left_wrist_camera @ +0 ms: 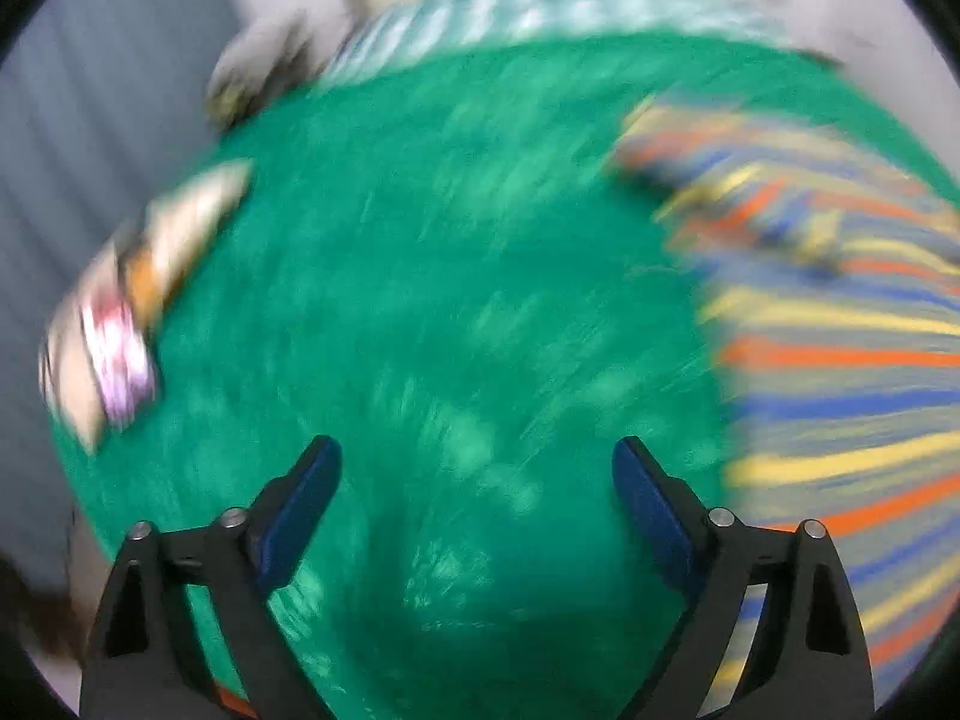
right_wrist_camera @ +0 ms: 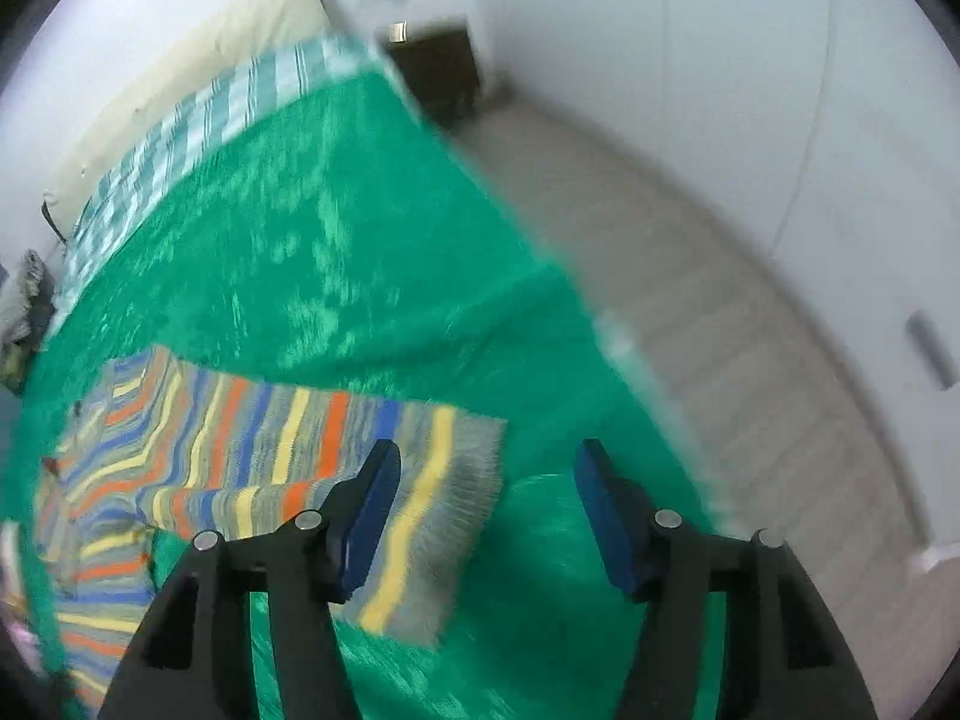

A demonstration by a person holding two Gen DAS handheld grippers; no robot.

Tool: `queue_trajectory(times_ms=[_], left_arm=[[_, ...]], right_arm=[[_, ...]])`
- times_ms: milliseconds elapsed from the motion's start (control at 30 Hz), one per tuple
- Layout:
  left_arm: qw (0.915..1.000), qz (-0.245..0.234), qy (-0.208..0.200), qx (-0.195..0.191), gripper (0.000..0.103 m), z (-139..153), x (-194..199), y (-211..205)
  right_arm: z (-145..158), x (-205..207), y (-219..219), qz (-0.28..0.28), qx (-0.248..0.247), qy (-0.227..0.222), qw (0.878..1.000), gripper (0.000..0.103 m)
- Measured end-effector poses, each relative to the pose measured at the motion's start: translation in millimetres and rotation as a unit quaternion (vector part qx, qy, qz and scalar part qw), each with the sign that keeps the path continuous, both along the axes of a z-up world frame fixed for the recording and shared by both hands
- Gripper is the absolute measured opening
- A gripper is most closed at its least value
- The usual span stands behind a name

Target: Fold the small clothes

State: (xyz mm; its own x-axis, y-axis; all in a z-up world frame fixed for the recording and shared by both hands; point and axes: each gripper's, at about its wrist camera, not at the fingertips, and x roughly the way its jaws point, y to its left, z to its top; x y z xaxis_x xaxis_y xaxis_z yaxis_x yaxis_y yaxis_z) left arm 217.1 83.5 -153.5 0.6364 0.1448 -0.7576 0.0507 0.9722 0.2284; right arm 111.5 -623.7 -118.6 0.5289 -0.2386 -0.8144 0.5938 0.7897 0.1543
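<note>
Two hand-held grippers, left [left_wrist_camera: 477,474] and right [right_wrist_camera: 486,480], gape empty; one striped garment [right_wrist_camera: 252,450] on green blanket [right_wrist_camera: 360,240]

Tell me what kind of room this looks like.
Probably a bedroom: a bed under a green fuzzy bedspread, a cream pillow at its far end, a striped teal-and-white sheet beneath it, and a multicoloured striped knit garment lying on top.

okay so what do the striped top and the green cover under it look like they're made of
Striped top: seems a soft knit, matte, with yarn bands of orange, yellow, blue and grey, and what may be a ribbed grey hem. Green cover: looks like a plush or brushed fabric with a slight sheen; pale streaks catch the light across it. Motion blur leaves both uncertain.
</note>
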Motion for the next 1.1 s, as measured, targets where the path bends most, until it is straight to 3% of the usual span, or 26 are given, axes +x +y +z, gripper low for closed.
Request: queue_trajectory(times_ms=[33,100,133,233,300,333,400,433,467,567,633,733,800,867,933,1033,1100], left_arm=[[0.9983,-0.052,-0.026,0.001,0.093,19.8,-2.9,-21.1],[0.9891,-0.141,-0.038,0.018,0.093,37.8,0.8,-62.9],[0.977,-0.207,-0.035,0.037,0.093,41.3,6.6,-95.4],[0.9486,-0.306,-0.016,0.08,0.093,20.9,33.6,-159.7],[0.9464,-0.308,0.036,0.092,0.088,-11.3,71.9,-182.9],[0.9492,-0.294,0.071,0.086,0.083,-27.4,91.5,-185.0],[0.9565,-0.257,0.126,0.053,0.037,-49.7,123.7,-175.9],[0.9633,-0.229,0.14,-0.011,0.024,-47.4,138.2,-159.2],[0.9691,-0.199,0.139,-0.045,0.007,-39.7,144.7,-144.6],[0.9798,-0.112,0.087,-0.141,0.006,5.4,151.5,-75.0],[0.9806,-0.029,0.051,-0.187,0.006,30.8,154.4,-4.4],[0.9695,0.105,0.03,-0.219,0.006,37.4,156.9,95.0],[0.9556,0.19,0.042,-0.221,0.006,21.9,158.3,152.8],[0.9405,0.236,0.084,-0.23,0.006,-6.8,162.0,187.5],[0.9337,0.239,0.147,-0.222,0.009,-35.7,166.6,192.7],[0.9465,0.234,0.146,-0.169,0.032,-21.2,162.8,181.8],[0.9622,0.222,0.111,-0.113,0.065,12.0,159.1,171.5]], right_arm=[[11.4,-12.2,12.3,0.012,-0.027,-0.01,1.0,0.064],[20.3,-28.1,31.8,0.03,-0.042,-0.026,0.998,0.067],[22.4,-36.8,46.8,0.044,-0.035,-0.038,0.998,0.067],[18.9,-51.3,86.7,0.075,0.01,-0.067,0.995,0.067],[12.1,-51.7,122.4,0.099,0.049,-0.085,0.99,0.067],[9.4,-55.0,140.7,0.11,0.063,-0.09,0.988,0.067],[4.6,-61.2,169.7,0.13,0.084,-0.097,0.983,0.067],[1.0,-59.3,184.7,0.136,0.089,-0.098,0.982,0.067],[0.0,-65.2,199.1,0.149,0.094,-0.101,0.979,0.067],[-0.6,-73.5,224.6,0.176,0.084,-0.098,0.976,0.067],[1.5,-83.6,233.3,0.189,0.062,-0.095,0.975,0.067],[0.9,-90.0,234.0,0.19,0.055,-0.093,0.976,0.067],[-1.6,-87.1,232.2,0.188,0.06,-0.09,0.976,0.067],[-3.8,-83.1,235.2,0.188,0.061,-0.084,0.977,0.067],[-9.2,-71.8,239.1,0.196,0.069,-0.071,0.976,0.067],[-9.4,-53.5,243.5,0.222,0.076,-0.047,0.971,0.067],[5.2,-33.9,235.8,0.242,0.065,-0.039,0.967,0.07]])
